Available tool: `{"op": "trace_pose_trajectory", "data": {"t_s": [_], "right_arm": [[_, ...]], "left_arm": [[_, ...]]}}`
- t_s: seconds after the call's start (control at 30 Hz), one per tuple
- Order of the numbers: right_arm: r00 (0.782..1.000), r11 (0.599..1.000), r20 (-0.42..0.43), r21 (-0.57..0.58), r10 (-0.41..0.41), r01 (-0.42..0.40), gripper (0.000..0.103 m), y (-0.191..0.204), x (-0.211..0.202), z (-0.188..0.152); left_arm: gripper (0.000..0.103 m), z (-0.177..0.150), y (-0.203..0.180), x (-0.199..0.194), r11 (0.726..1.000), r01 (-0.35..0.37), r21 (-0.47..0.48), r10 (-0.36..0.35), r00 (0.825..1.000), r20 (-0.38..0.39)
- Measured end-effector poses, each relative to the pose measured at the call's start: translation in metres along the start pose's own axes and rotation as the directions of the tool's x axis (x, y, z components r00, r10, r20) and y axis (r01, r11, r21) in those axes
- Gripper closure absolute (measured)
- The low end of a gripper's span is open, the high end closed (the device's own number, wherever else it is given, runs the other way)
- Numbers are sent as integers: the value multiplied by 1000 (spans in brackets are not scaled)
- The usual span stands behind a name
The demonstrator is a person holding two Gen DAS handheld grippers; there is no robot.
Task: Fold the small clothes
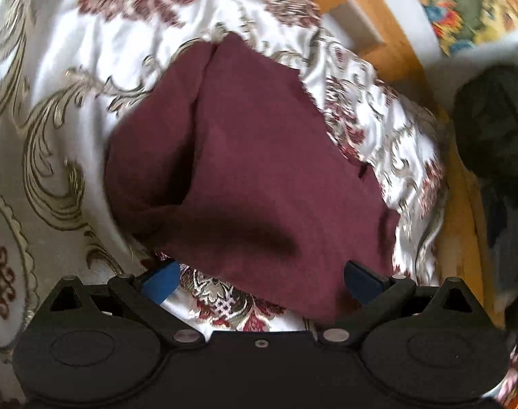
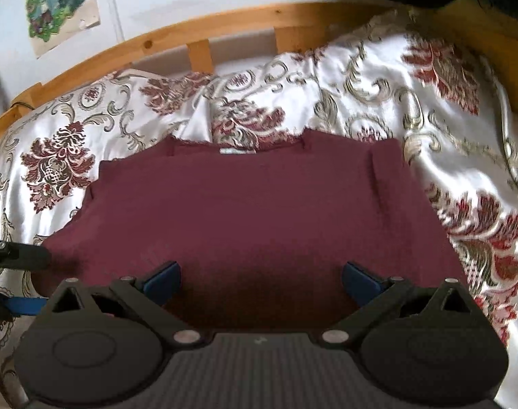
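Observation:
A maroon garment (image 2: 245, 211) lies spread on a white floral bedspread (image 2: 429, 109), its neckline with a pale label toward the far side. In the left wrist view the same garment (image 1: 245, 170) is partly folded, with a fold line down its left part. My left gripper (image 1: 260, 281) is open, its blue-padded fingers wide apart over the garment's near edge. My right gripper (image 2: 260, 279) is open, fingers wide apart just above the garment's near hem. The left gripper's tip (image 2: 17, 255) shows at the left edge of the right wrist view.
A wooden bed frame (image 2: 197, 34) runs along the far side, with a white wall and a cartoon poster (image 2: 59, 3) behind. A dark bundle (image 1: 494, 119) lies at the right beyond the bedspread's edge in the left wrist view.

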State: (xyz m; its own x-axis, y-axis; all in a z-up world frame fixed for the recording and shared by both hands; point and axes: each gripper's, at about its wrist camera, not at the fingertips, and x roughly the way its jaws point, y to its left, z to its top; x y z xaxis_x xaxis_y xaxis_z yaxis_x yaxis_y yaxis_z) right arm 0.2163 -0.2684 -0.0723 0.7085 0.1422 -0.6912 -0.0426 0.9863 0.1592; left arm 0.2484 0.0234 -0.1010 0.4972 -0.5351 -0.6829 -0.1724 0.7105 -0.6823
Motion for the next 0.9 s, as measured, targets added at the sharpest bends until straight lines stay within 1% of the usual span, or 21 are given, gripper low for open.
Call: {"op": "trace_pose_trajectory", "data": {"t_s": [0.13, 0.2, 0.3, 0.37, 0.4, 0.47, 0.53, 0.67, 0.9], "right_arm": [[1000, 1000, -2, -10, -3, 3, 0, 1, 2, -1], [1000, 1000, 15, -24, 0, 0, 0, 4, 2, -1], [998, 996, 59, -88, 5, 0, 0, 16, 2, -2], [998, 989, 65, -148, 0, 10, 0, 25, 5, -4], [998, 985, 55, -171, -7, 16, 0, 29, 8, -6], [999, 977, 8, -212, -31, 32, 0, 35, 17, -10], [999, 977, -31, -212, -36, 29, 0, 35, 24, -15], [999, 988, -50, -153, -12, 4, 0, 27, 28, -18], [999, 987, -41, -157, -23, 17, 0, 28, 27, -21]], "left_arm": [[1, 4, 9, 8, 997, -29, -77, 30, 999, 14], [1, 5, 15, 12, 992, -35, -125, 38, 999, 22], [1, 6, 27, 13, 975, 6, -221, 6, 999, 52], [1, 7, 33, 13, 964, 20, -263, -2, 998, 67], [1, 8, 34, 12, 962, 22, -271, -3, 998, 70], [1, 8, 34, 13, 963, 21, -267, -2, 998, 69], [1, 7, 34, 13, 966, 15, -260, 2, 998, 66], [1, 6, 34, 15, 967, 11, -256, 4, 998, 61], [1, 6, 33, 17, 973, -1, -230, 14, 998, 53]]}}
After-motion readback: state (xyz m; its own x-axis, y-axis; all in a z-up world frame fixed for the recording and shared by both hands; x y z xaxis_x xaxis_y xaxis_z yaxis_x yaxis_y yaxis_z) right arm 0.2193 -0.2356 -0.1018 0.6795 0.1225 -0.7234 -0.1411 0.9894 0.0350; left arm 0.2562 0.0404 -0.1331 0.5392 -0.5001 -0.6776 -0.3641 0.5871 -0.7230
